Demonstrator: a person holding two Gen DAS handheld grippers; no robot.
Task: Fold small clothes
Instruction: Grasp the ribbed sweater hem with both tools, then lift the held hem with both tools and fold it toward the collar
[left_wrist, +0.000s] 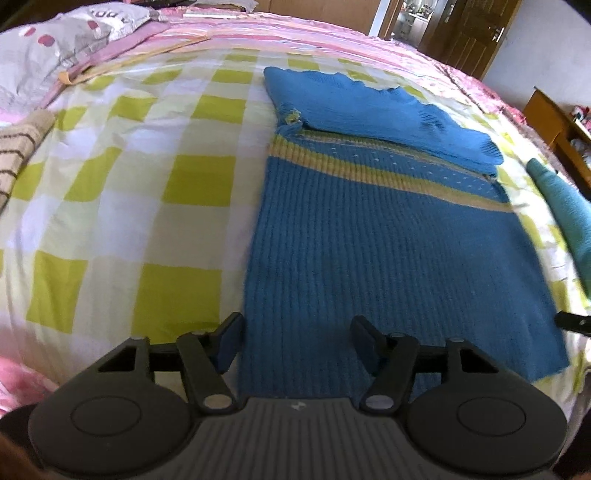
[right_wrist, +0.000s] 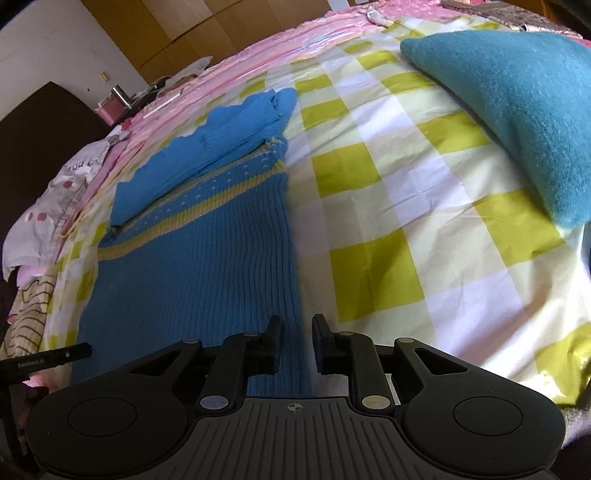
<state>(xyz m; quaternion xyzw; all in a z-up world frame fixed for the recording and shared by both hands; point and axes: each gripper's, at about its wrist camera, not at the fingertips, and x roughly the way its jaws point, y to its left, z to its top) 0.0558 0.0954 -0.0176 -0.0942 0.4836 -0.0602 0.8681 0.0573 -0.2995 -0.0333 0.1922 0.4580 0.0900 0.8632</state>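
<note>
A blue ribbed knit sweater (left_wrist: 388, 240) with yellow bands lies flat on the checked bedspread (left_wrist: 147, 166), its sleeves folded across the top (left_wrist: 369, 110). My left gripper (left_wrist: 295, 343) is open, low over the sweater's near left hem corner. In the right wrist view the same sweater (right_wrist: 192, 258) lies left of centre. My right gripper (right_wrist: 297, 343) is open with a narrow gap, its fingers straddling the sweater's near right edge. The tip of the other gripper shows at the far edge of each view (left_wrist: 574, 321) (right_wrist: 55, 356).
A teal folded garment (right_wrist: 524, 110) lies right of the sweater, also seen in the left wrist view (left_wrist: 569, 214). A beige striped garment (left_wrist: 18, 155) lies at the left. Pillows (left_wrist: 55, 48) and pink bedding are at the head. A wooden door (left_wrist: 476, 33) and shelf (left_wrist: 554, 122) stand beyond.
</note>
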